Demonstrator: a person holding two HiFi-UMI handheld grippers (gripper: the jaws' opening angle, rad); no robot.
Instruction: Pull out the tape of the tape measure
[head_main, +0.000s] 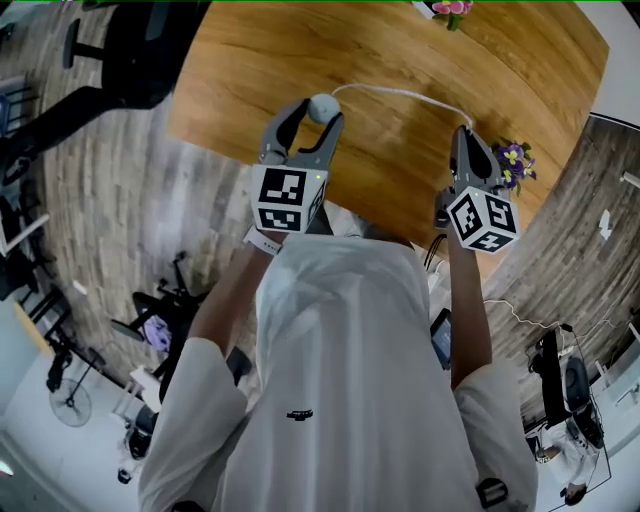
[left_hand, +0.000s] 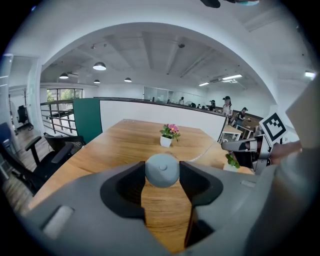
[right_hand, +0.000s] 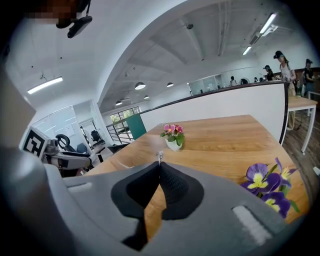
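In the upper middle of the head view, the left gripper (head_main: 316, 112) has its fingers (left_hand: 201, 185) partly open, clamped on the round grey tape measure (head_main: 322, 107) over the wooden desk (head_main: 250, 60). Its white tape (head_main: 400, 92) arcs rightward to the right gripper (head_main: 463, 131). That gripper's fingers (right_hand: 173, 188) are pinched tight on the tape's metal end tab (right_hand: 159, 156), beside the purple flowers (head_main: 512, 160).

The left gripper (head_main: 319, 113) holds a round grey tape measure (head_main: 322, 106) between its jaw tips above the wooden table (head_main: 400, 45). A white tape (head_main: 400, 92) arcs from it to the closed tips of the right gripper (head_main: 465, 133). Purple flowers (head_main: 513, 160) stand just beside the right gripper.
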